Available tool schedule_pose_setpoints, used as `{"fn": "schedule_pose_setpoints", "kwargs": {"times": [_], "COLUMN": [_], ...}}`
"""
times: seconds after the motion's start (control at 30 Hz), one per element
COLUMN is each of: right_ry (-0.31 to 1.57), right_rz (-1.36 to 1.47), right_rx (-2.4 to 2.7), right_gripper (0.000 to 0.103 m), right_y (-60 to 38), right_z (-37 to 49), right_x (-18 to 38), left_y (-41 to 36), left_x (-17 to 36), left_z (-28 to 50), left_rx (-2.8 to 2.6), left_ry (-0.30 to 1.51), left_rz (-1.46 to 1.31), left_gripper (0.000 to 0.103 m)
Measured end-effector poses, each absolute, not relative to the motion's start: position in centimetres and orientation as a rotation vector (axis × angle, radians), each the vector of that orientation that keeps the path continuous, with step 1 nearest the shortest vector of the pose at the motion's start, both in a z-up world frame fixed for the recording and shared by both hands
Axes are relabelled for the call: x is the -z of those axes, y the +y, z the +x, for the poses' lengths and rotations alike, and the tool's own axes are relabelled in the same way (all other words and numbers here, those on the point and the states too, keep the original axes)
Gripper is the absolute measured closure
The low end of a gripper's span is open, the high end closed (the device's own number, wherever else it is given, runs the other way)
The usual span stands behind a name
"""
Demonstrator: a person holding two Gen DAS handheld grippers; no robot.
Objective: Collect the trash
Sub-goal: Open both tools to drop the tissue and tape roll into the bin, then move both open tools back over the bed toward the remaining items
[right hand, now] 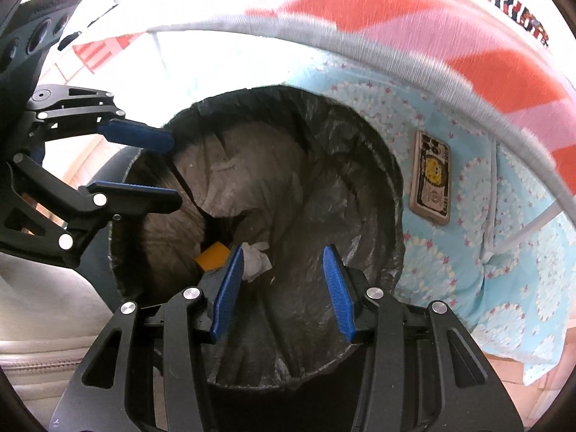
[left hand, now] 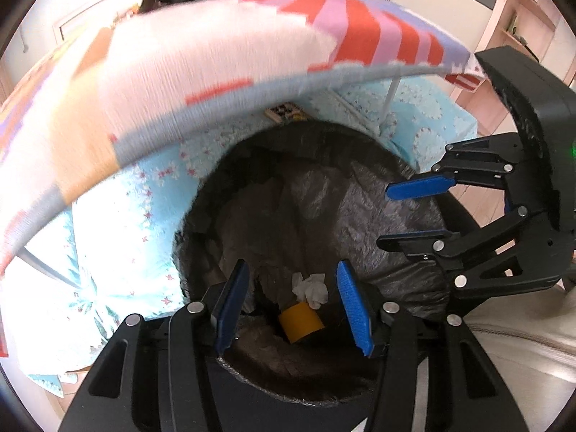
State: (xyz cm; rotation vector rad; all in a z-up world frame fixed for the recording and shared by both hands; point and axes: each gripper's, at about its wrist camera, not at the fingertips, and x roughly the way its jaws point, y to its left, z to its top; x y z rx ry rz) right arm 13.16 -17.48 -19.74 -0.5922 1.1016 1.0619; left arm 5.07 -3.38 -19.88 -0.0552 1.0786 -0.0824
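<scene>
A bin lined with a black bag stands below both grippers. At its bottom lie a crumpled white tissue and a yellow roll-shaped item. My left gripper hangs over the bin mouth, open, with nothing between its blue pads. My right gripper hovers over the other side of the rim, also open and holding nothing. Both point steeply down into the bin.
A table with a red, lilac and white patterned cloth overhangs the bin. Under it hangs a light blue floral cloth, on which lies a small patterned card. A person's pale garment is close by.
</scene>
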Motion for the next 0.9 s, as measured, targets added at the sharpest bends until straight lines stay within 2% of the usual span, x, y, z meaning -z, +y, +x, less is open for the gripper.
{"fn": "schedule_pose_setpoints", "kwargs": {"times": [0.47, 0.53, 0.9], "right_ry": [0.938, 0.913, 0.81], "right_rz": [-0.5, -0.485, -0.464], "right_rx": [-1.123, -1.133, -1.142], "right_gripper": [0.057, 0.052, 0.049], "right_y": [-17.6, -17.5, -16.2], "right_z": [13.5, 13.7, 16.2], "right_x": [12.3, 11.3, 8.1], "left_y": [-2.0, -1.5, 0.8], "left_x": [13.0, 11.8, 8.0], "left_z": [4.5, 4.7, 6.4], "left_rx": [0.109, 0.101, 0.051], "left_ry": [0.914, 0.887, 0.799], "left_rz": [-0.04, -0.029, 0.012], "left_gripper": [0.054, 0.054, 0.054]}}
